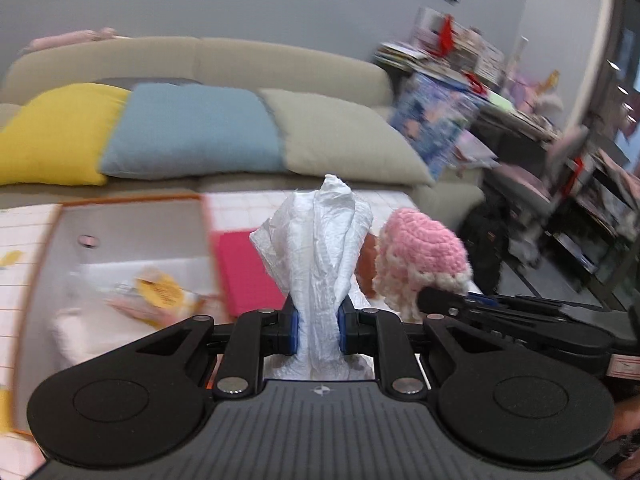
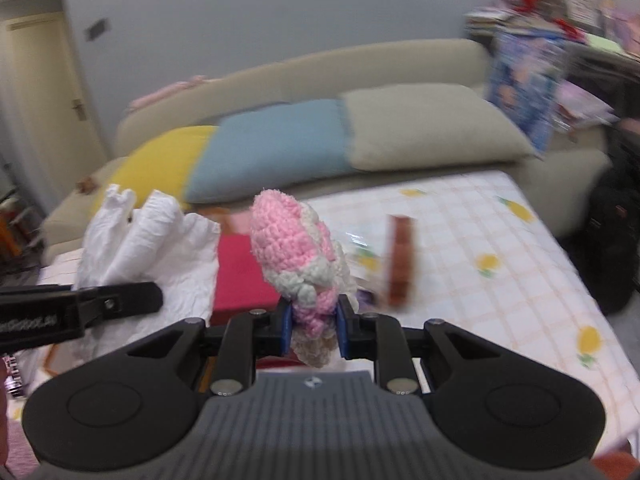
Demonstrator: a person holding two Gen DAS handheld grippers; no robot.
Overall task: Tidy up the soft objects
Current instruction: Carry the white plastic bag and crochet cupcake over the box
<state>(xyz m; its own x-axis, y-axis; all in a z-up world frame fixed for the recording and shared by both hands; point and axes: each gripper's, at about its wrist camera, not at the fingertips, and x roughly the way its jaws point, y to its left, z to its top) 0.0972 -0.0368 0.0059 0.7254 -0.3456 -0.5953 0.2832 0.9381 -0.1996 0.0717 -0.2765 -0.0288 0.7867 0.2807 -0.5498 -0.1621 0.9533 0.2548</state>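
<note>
My left gripper (image 1: 318, 330) is shut on a crumpled white paper tissue (image 1: 320, 252), held upright above the table. My right gripper (image 2: 312, 330) is shut on a pink and cream crocheted piece (image 2: 292, 248), also lifted. The two grippers are side by side: the crocheted piece (image 1: 420, 258) shows to the right in the left wrist view, and the tissue (image 2: 148, 240) to the left in the right wrist view. An orange-rimmed white box (image 1: 120, 248) lies on the table to the left, with soft items and a yellow tag inside.
A table with a checked, lemon-print cloth (image 2: 500, 248) lies below. A bright pink flat pad (image 1: 244, 272) and a brown block (image 2: 400, 260) are on it. A beige sofa (image 1: 224, 60) with yellow, blue and beige cushions stands behind. Cluttered shelves (image 1: 520, 120) are to the right.
</note>
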